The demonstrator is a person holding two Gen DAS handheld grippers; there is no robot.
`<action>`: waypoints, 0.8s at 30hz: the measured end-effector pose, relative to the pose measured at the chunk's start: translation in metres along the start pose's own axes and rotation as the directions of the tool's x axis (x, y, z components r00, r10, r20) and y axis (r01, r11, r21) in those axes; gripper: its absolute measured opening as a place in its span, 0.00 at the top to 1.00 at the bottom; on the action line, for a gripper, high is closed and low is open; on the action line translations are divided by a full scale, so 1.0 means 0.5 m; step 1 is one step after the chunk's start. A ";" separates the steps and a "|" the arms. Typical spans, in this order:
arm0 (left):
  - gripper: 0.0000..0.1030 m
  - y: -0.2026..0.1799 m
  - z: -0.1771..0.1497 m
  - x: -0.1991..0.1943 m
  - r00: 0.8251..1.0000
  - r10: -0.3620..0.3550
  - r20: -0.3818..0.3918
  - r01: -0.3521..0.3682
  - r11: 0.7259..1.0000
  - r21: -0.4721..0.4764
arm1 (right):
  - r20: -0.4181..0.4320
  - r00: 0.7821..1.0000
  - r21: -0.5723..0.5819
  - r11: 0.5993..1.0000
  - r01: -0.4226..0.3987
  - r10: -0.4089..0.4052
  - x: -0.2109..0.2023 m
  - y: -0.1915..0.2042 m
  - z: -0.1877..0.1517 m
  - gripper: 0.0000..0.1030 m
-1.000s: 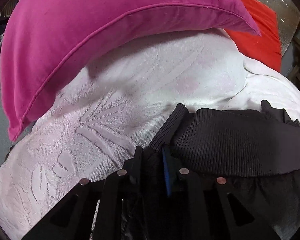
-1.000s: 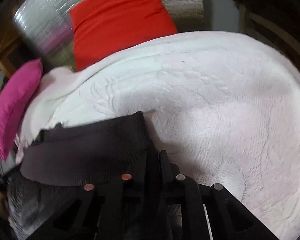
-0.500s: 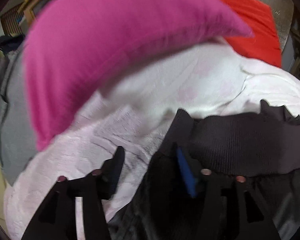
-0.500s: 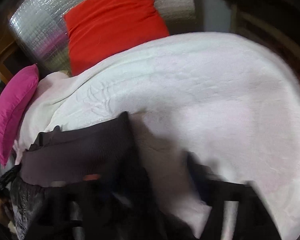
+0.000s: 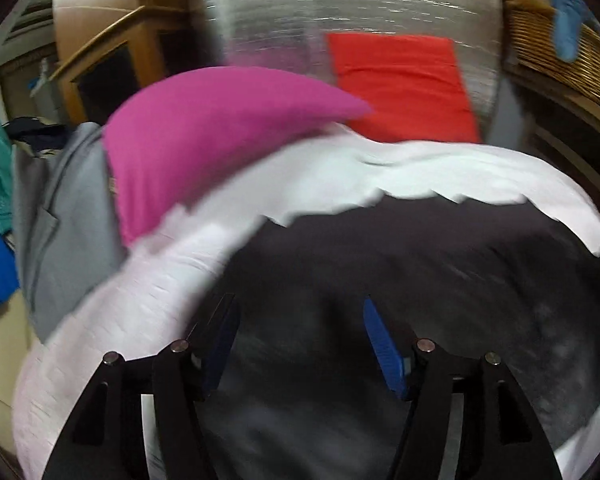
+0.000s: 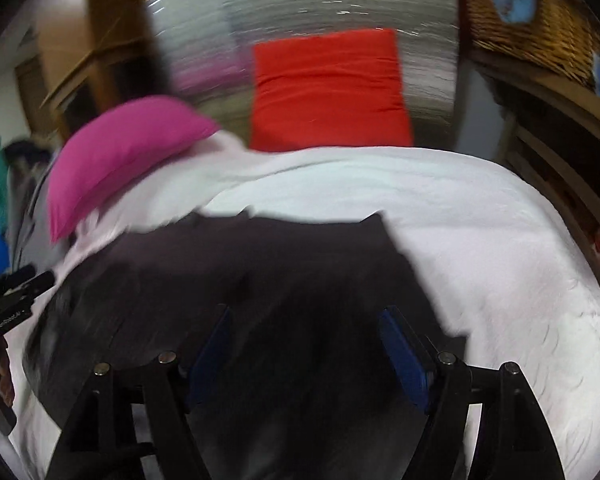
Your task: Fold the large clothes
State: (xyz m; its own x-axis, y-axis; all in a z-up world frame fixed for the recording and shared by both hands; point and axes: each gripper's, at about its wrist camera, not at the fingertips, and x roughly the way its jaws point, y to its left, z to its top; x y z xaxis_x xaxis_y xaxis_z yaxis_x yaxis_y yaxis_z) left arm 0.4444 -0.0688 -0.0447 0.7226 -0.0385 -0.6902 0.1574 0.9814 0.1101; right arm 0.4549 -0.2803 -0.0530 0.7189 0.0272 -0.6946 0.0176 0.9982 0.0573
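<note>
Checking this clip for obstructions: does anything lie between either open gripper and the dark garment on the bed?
Nothing visible does. The left gripper and right gripper both hang open right over the dark garment. The pink pillow and red cushion lie farther back on the white bedspread.

A garment [image 5: 420, 264] lies spread on the bed [image 6: 500, 264], toward its near edge. One pillow [image 5: 204, 136] rests at the far left corner, another pillow [image 6: 328, 88] stands behind the far edge against the wall. A pile of clothes [image 5: 60, 208] sits left of the bed. A basket [image 6: 532, 24] sits on a shelf to the right.
</note>
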 end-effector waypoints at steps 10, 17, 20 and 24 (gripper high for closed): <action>0.34 -0.059 -0.093 0.095 0.994 0.029 -0.105 -0.028 1.000 0.010 | -0.054 0.989 -0.080 0.988 0.134 -0.139 0.062 0.038 -0.085 0.23; 0.34 -0.040 -0.091 0.141 0.991 0.016 -0.135 -0.019 0.999 -0.027 | -0.062 0.986 -0.032 0.987 0.156 -0.158 0.092 0.011 -0.097 0.18; 0.34 -0.031 -0.074 0.142 0.989 0.000 -0.149 -0.005 1.000 -0.030 | -0.080 0.986 -0.026 0.989 0.144 -0.146 0.087 0.009 -0.092 0.17; 0.35 0.011 -0.053 0.087 0.993 0.011 -0.118 -0.021 0.996 -0.081 | -0.042 0.993 0.034 0.993 0.111 -0.110 0.003 -0.002 -0.065 0.18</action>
State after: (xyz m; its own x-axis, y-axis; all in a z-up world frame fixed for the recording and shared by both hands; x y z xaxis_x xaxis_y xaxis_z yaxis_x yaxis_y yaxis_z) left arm 0.4589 -0.0599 -0.0930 0.6397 -0.0050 -0.7686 0.0871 0.9940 0.0660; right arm 0.4332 -0.2793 -0.0773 0.6826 -0.0801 -0.7264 0.1211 0.9926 0.0044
